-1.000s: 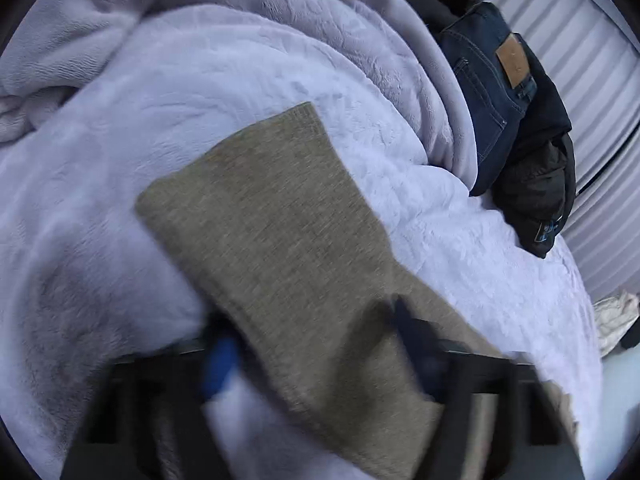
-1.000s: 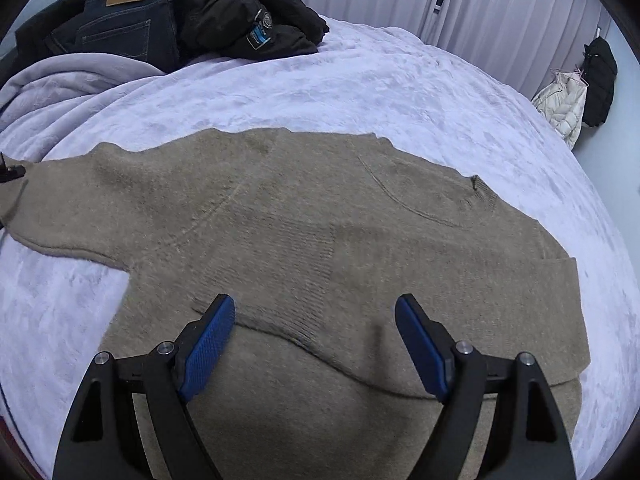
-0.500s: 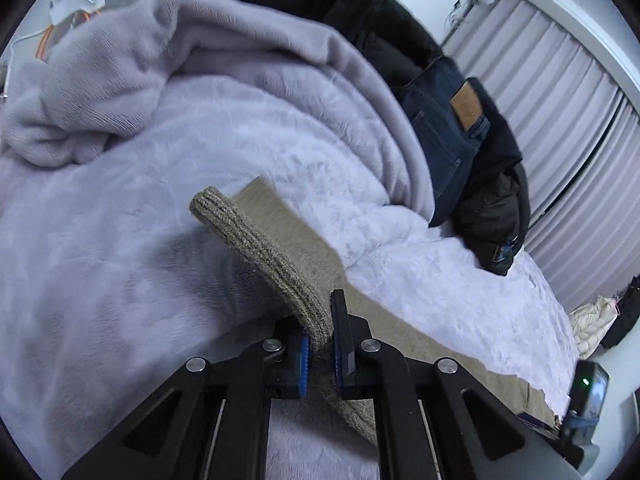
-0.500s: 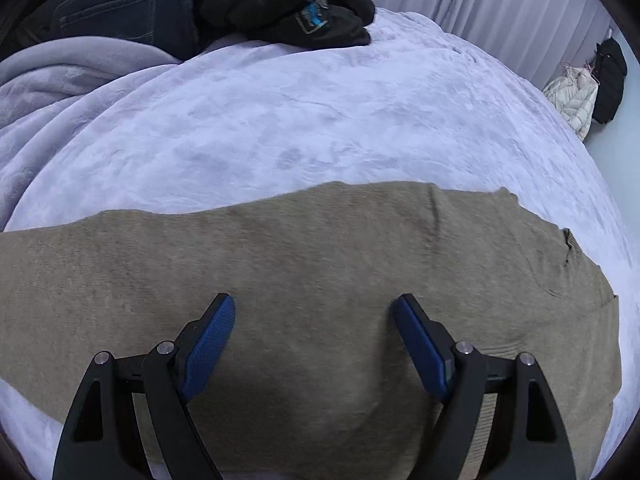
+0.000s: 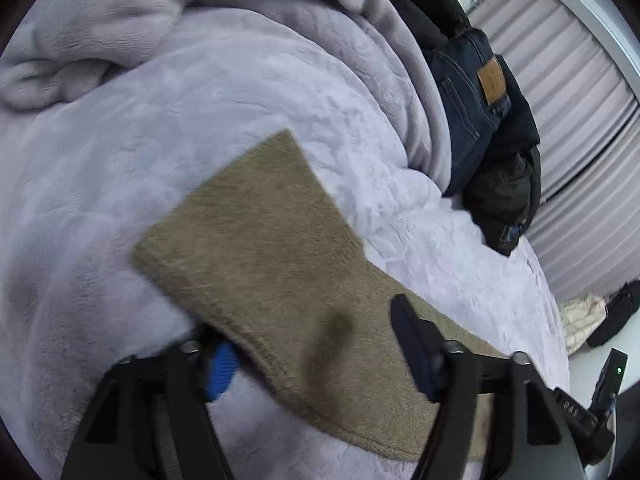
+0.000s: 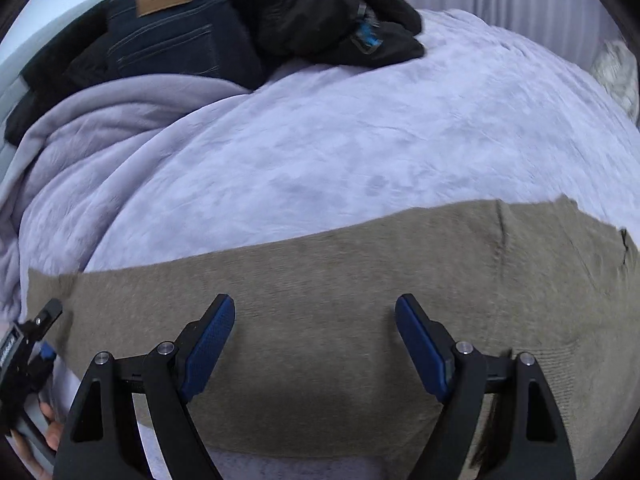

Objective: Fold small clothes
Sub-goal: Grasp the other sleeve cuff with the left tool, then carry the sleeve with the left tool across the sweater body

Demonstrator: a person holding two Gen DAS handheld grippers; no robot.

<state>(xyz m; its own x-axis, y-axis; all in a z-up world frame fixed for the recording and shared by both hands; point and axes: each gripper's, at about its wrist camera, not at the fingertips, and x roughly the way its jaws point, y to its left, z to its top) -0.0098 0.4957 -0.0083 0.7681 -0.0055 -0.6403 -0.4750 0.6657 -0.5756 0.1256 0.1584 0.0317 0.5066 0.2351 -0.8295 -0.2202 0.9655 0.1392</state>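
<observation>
Here, left tool [image 5: 316, 348]: its two fingers stand wide apart. One blue pad [image 5: 222, 370] is by the near edge of the sleeve. The other finger is over the brown cloth. The picture is a bit blurry, so I cannot tell if the fingers touch the cloth.
Right tool [image 6: 316, 348]: its two fingers stand wide apart too. Nothing is pinched between them. The blue pads [image 6: 208, 344] sit over the brown cloth.
Sweater [image 6: 340, 320]: it is brown and knitted. It lies flat on the bed and runs from side to side in front of the right tool. A seam [image 6: 500, 236] shows on its right part. Its far edge makes a long line across the bed.
Sleeve [image 5: 256, 240]: it is part of the sweater. It sticks out ahead of the left tool and a little to the left. Its end is flat and wide.
Left tool, seen from the right side [image 6: 28, 348]: it is at the far left end of the sweater, right by the sleeve.
Bed [image 6: 320, 140]: it has a soft light purple cover. The sweater rests on it.
Blanket [image 5: 120, 32]: soft and purple, bunched up at the far side of the bed.
Jeans [image 6: 168, 40]: dark blue, with a brown patch. They lie at the far end of the bed, well apart from the sweater.
Jacket [image 6: 328, 12]: black, lying just beside the jeans.
</observation>
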